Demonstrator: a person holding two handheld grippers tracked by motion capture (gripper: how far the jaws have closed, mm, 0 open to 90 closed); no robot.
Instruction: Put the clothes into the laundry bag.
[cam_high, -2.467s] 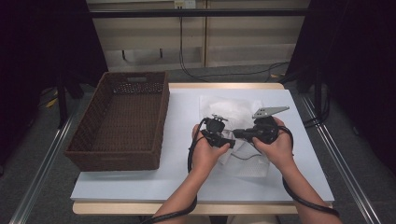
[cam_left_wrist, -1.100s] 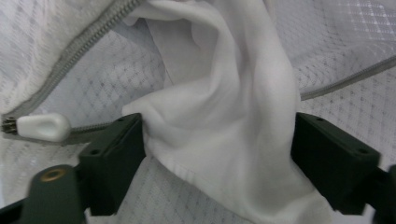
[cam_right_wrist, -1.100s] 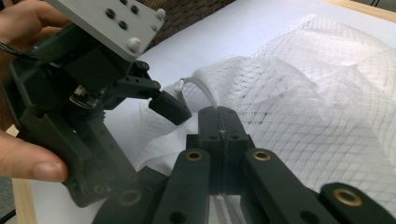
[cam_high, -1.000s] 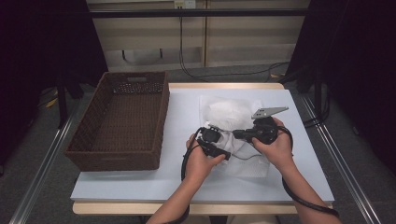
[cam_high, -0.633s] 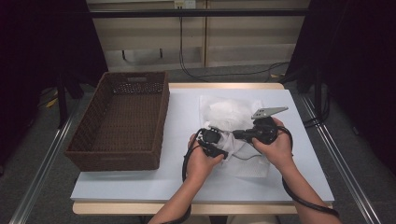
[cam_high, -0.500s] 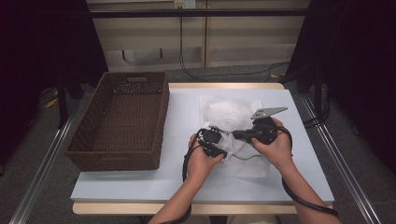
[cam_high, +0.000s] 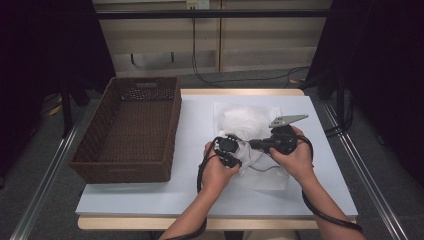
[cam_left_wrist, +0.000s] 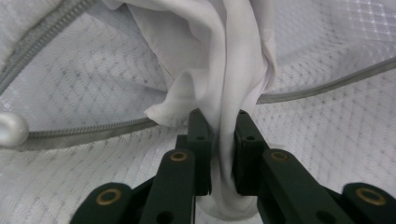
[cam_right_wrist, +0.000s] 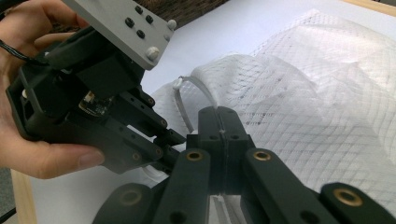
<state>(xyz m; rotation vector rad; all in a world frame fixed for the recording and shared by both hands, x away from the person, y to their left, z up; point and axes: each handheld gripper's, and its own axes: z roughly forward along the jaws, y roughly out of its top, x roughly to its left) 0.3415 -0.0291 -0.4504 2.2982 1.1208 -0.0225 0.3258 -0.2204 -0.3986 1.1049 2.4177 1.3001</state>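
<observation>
In the middle of the table (cam_high: 150, 200), at 3 o'clock from the basket (cam_high: 127, 127), the left gripper (cam_left_wrist: 220, 140) pinches white cloth (cam_left_wrist: 233, 70) sticking out of the mesh bag (cam_high: 247, 122), the right gripper (cam_right_wrist: 219, 126) pinches the bag's edge shut, and next the cloth probably needs a gentle pull out.

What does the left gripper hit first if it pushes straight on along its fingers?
Likely the white mesh zip bag: the left gripper, shut on a fold of plain white cloth, points into it, just past the grey zipper. Depth is unclear.
</observation>
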